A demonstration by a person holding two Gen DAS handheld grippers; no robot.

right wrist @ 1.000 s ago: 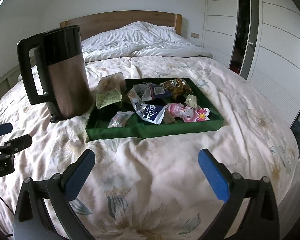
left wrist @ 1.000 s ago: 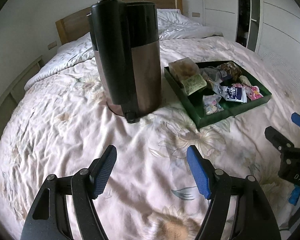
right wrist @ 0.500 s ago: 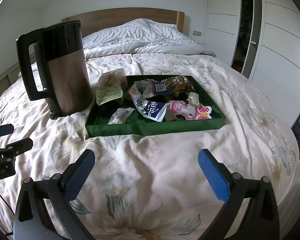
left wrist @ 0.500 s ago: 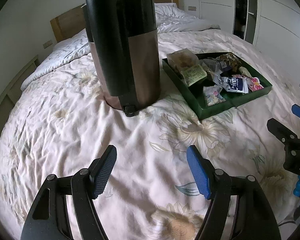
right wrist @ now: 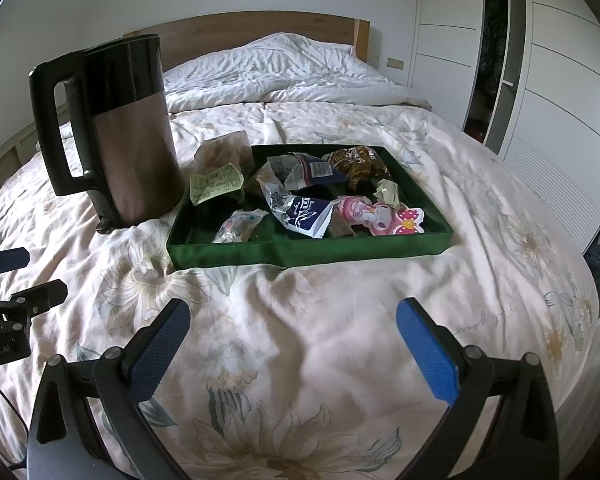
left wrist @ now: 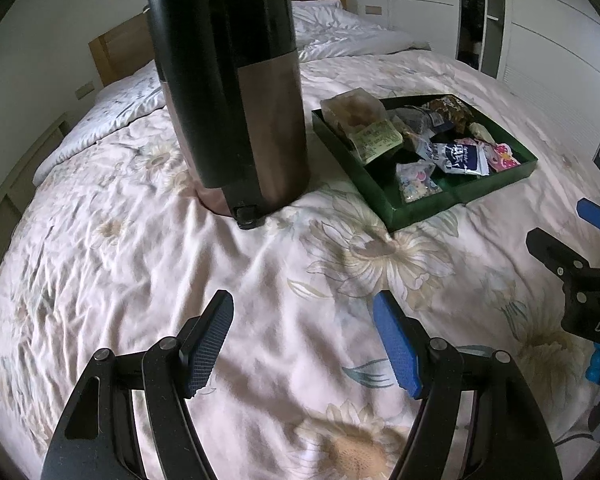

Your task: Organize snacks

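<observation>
A green tray [right wrist: 308,250] [left wrist: 420,212] sits on the floral bedspread, holding several snack packets: a pink cartoon packet [right wrist: 380,214], a white and blue packet [right wrist: 304,214] [left wrist: 462,158], a pale green packet [right wrist: 216,182] [left wrist: 376,142], a brown packet [right wrist: 358,162] and a clear bag [right wrist: 226,148] at its far left corner. My left gripper [left wrist: 304,340] is open and empty over the bedspread, short of the kettle. My right gripper [right wrist: 294,344] is open and empty, in front of the tray's near wall.
A tall brown and black kettle [left wrist: 236,92] [right wrist: 116,132] stands on the bed left of the tray, close to its corner. White pillows [right wrist: 276,68] and a wooden headboard [right wrist: 240,32] lie behind. White wardrobes [right wrist: 540,80] stand to the right.
Both grippers have moved forward: the kettle and the tray look nearer and larger. Both stay open and empty. Nothing on the bed has moved.
</observation>
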